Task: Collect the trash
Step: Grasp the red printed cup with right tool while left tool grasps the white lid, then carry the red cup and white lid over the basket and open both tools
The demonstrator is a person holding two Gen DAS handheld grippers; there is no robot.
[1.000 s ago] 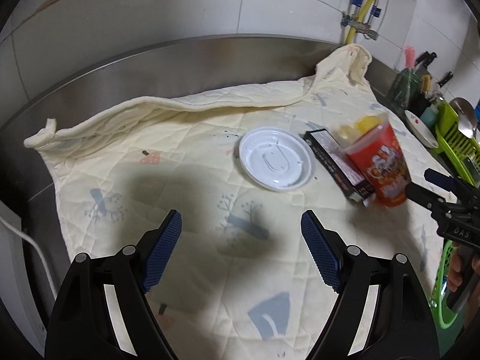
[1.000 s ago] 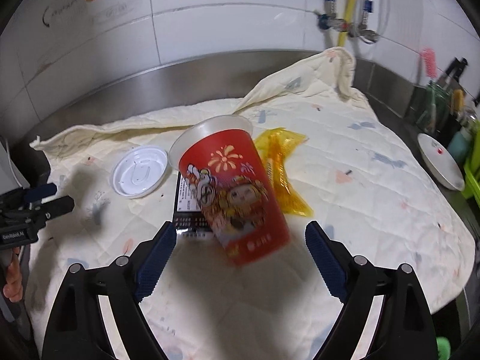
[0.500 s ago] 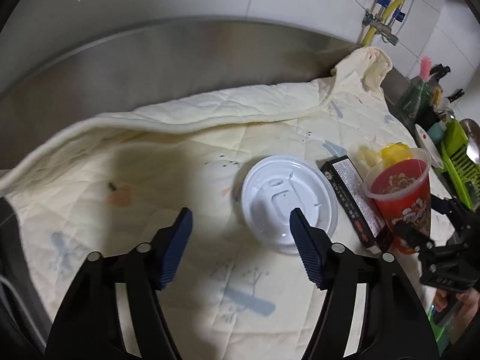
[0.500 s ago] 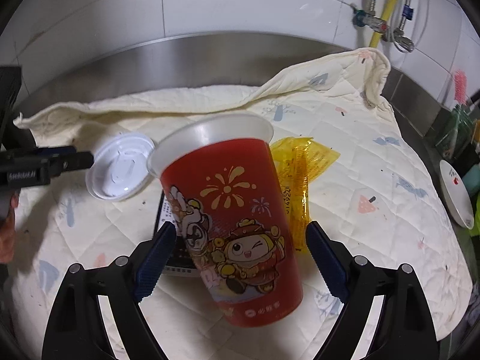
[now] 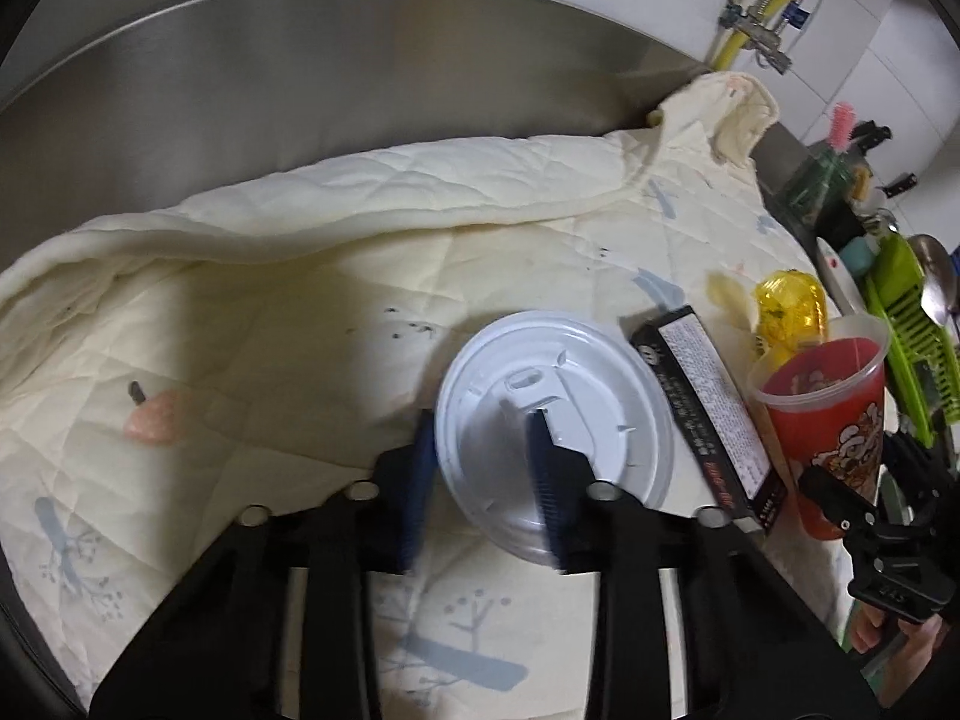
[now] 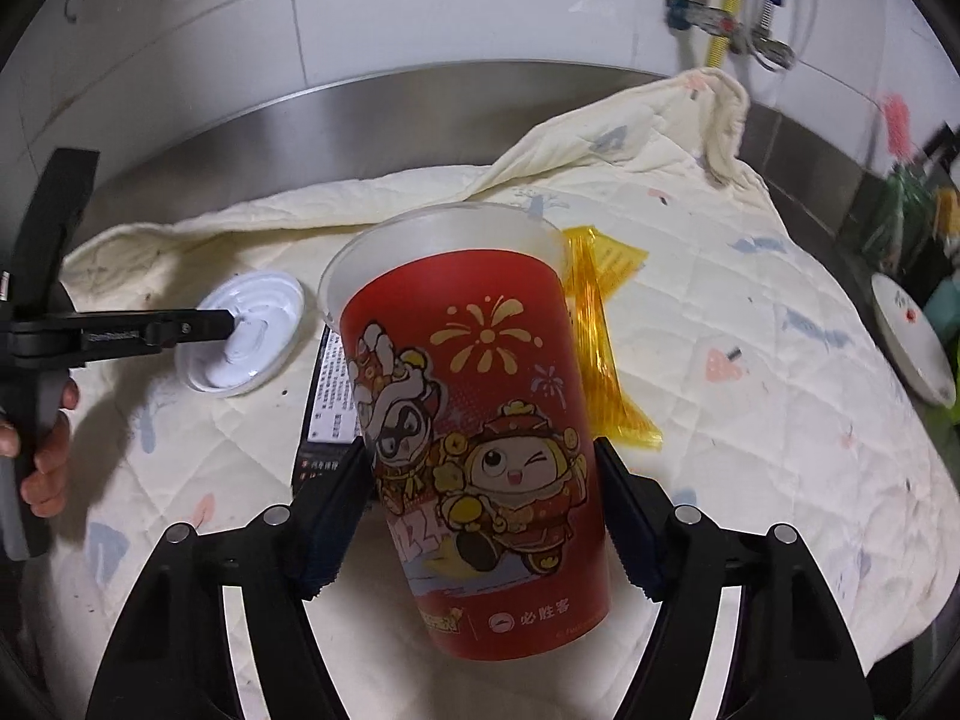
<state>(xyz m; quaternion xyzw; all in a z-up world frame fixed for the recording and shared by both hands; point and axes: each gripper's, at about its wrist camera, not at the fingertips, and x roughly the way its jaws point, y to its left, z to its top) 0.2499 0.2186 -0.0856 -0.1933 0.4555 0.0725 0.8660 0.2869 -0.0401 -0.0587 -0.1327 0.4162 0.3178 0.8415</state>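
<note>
The left gripper [image 5: 480, 468] points down at a white plastic lid [image 5: 555, 426] lying flat on a cream quilted cloth [image 5: 300, 300] that covers the bench. Its jaws are closing, with the lid's left edge between them: 1 blue pad sits just outside the rim, the other over the lid's middle. The pads are motion-blurred, so whether they already press the plastic is hard to say; they look not quite on it.

Just right of these jaws lies a black carton [image 5: 711, 414] with white print, flat on the cloth and nearly touching the lid's rim. Beyond it, further right, stands the red cup [image 5: 822, 414], and behind the cup a crumpled yellow wrapper [image 5: 786, 306].

In the right wrist view the right gripper [image 6: 483, 504] has the red cup [image 6: 480, 450] between its jaws, which are closing. The cup stands upright, slightly tilted, mouth open at the top. Both pads lie against its lower sides. Behind the left pad lies the black carton [image 6: 333, 402]; behind the right pad, the yellow wrapper [image 6: 600, 348] lies flat on the cloth [image 6: 750, 360]. Far left of these jaws, the left gripper [image 6: 231, 321] reaches over the lid [image 6: 246, 339], with the person's hand [image 6: 42, 450] on its handle.
</note>
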